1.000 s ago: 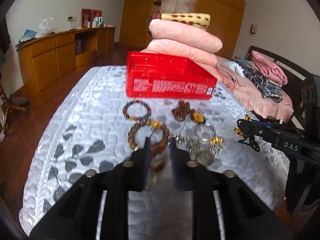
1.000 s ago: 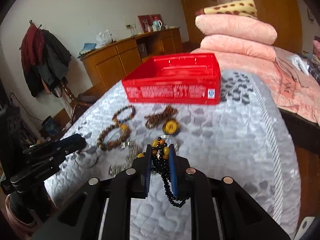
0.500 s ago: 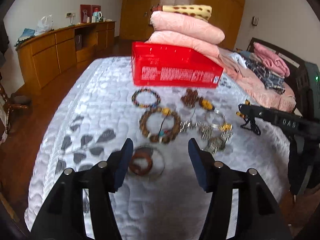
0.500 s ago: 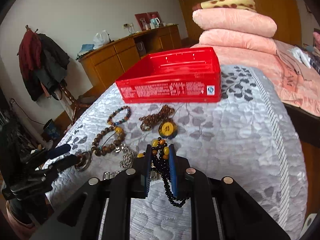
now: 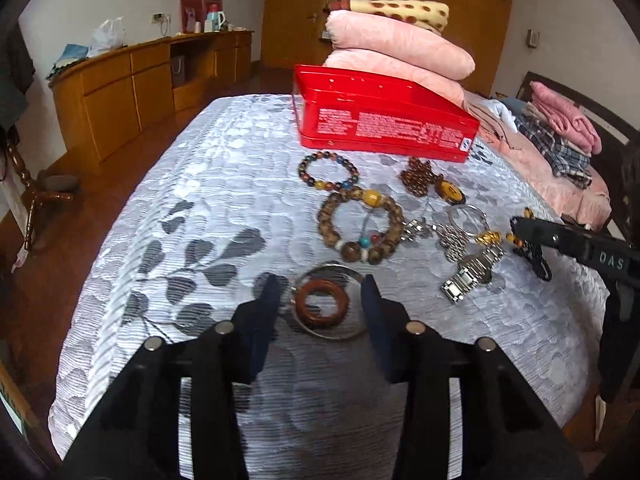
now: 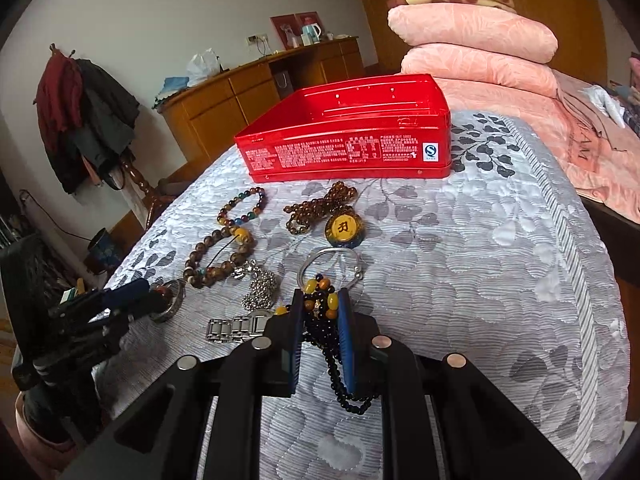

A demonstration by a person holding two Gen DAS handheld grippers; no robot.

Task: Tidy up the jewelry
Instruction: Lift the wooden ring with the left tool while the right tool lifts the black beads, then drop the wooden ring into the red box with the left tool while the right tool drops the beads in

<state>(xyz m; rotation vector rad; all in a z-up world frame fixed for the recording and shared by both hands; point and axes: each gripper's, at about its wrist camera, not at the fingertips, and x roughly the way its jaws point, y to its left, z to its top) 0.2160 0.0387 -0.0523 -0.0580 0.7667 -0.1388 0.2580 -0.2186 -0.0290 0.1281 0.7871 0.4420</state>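
Note:
An open red tin box (image 5: 384,124) (image 6: 348,136) stands at the far end of the bedspread. Before it lie a multicoloured bead bracelet (image 5: 328,170), a brown bead bracelet (image 5: 360,226), a brown necklace with a yellow pendant (image 5: 448,192), a silver bangle (image 6: 332,264) and a steel watch (image 5: 472,276). My left gripper (image 5: 322,300) is open, its fingers either side of a reddish-brown ring (image 5: 322,307) lying inside a thin silver bangle (image 5: 352,334). My right gripper (image 6: 320,312) is shut on a black bead necklace with amber beads (image 6: 320,304), held above the bed.
Stacked pink quilts (image 5: 396,52) sit behind the box. Folded clothes (image 5: 560,140) lie on the bed at right. A wooden cabinet (image 5: 132,84) lines the left wall, and a coat rack with clothes (image 6: 80,108) stands at the bed's left side.
My left gripper opened, letting go of the reddish-brown ring, then moved forward so its fingers flank the ring. My right gripper came lower and nearer the jewelry, still holding the black necklace.

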